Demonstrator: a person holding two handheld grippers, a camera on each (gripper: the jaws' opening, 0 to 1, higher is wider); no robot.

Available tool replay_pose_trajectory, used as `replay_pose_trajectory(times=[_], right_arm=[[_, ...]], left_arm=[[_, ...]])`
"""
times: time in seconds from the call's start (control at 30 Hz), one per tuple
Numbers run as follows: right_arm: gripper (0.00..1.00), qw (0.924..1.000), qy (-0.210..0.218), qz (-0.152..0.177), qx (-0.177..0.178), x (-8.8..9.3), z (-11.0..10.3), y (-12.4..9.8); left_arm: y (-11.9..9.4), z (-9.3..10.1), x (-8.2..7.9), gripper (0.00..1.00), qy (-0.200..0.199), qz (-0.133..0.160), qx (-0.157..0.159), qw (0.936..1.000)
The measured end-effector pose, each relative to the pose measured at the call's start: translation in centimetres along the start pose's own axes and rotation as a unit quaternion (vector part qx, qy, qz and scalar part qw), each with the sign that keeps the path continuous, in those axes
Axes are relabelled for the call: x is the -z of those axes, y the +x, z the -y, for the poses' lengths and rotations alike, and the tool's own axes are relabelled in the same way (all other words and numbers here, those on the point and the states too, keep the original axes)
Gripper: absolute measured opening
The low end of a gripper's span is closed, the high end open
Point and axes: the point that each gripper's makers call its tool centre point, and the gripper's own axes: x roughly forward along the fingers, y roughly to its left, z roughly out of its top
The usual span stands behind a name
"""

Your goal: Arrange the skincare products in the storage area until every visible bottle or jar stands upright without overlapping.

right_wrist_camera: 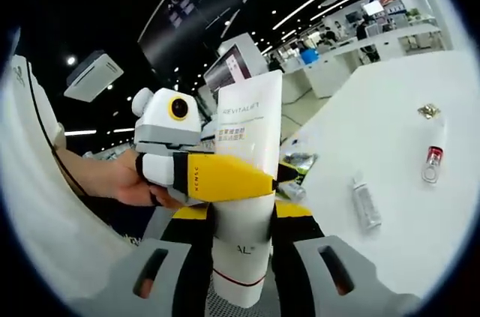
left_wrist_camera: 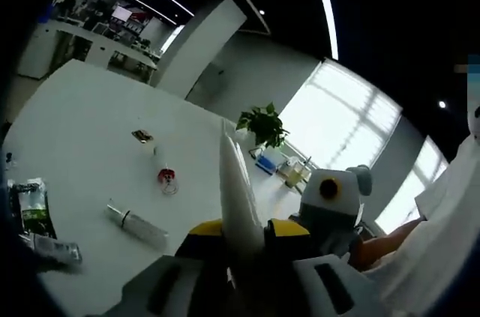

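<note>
A white skincare tube (right_wrist_camera: pixel 247 133) with printed lettering stands upright in the air above the table. My right gripper (right_wrist_camera: pixel 244 212) is shut on its lower part. My left gripper (right_wrist_camera: pixel 225 176), held by a hand, comes in from the left, its yellow finger clamped across the tube's middle. In the left gripper view the same tube (left_wrist_camera: pixel 234 182) shows edge-on, rising between my left gripper's (left_wrist_camera: pixel 244 228) jaws, with the right gripper (left_wrist_camera: pixel 330 204) just behind it. On the white table (right_wrist_camera: pixel 390 92) lie a clear slim bottle (right_wrist_camera: pixel 366 203) and a small red-capped bottle (right_wrist_camera: pixel 433 159).
A small gold item (right_wrist_camera: pixel 429 111) lies beyond the red-capped bottle. Green packets (left_wrist_camera: pixel 34 204) and another flat pack (left_wrist_camera: pixel 52 248) lie near the table's edge. A potted plant (left_wrist_camera: pixel 264 126) and containers stand at the table's far end. A person's white sleeve (left_wrist_camera: pixel 442 219) is close on the right.
</note>
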Motion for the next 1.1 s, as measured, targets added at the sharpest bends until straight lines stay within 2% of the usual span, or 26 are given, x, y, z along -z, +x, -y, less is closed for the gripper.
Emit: replay_pose_trajectory(times=[0.3, 0.53, 0.7, 0.83, 0.9, 1.0, 1.1], right_arm=[[0.29, 0.9989, -0.047, 0.003, 0.008, 0.0, 0.0, 0.4], [0.28, 0.9986, -0.049, 0.016, 0.007, -0.4, 0.2, 0.4], [0.29, 0.9991, -0.037, 0.023, 0.004, -0.6, 0.4, 0.3], [0.31, 0.9986, -0.039, 0.035, 0.007, -1.1, 0.4, 0.1], [0.33, 0.9983, -0.037, 0.044, 0.009, -1.4, 0.5, 0.0], [0.38, 0.9970, -0.039, 0.065, 0.018, -2.2, 0.8, -0.3], [0.46, 0.9954, -0.026, 0.090, 0.021, -3.1, 1.0, -0.6]], left_arm=[[-0.3, -0.4, -0.2, 0.15, 0.005, 0.019, -0.015, 0.9997], [-0.9, -0.8, -0.6, 0.14, 0.027, 0.028, -0.025, 0.9989], [-2.1, -2.7, -1.4, 0.14, 0.038, 0.037, -0.061, 0.9967], [-3.2, -4.5, -2.1, 0.14, 0.067, 0.040, -0.105, 0.9915], [-3.5, -5.1, -2.2, 0.14, 0.073, 0.041, -0.116, 0.9897], [-3.5, -5.3, -1.6, 0.14, 0.093, 0.025, -0.125, 0.9875], [-3.0, -5.0, -0.3, 0.14, 0.132, -0.006, -0.129, 0.9828]])
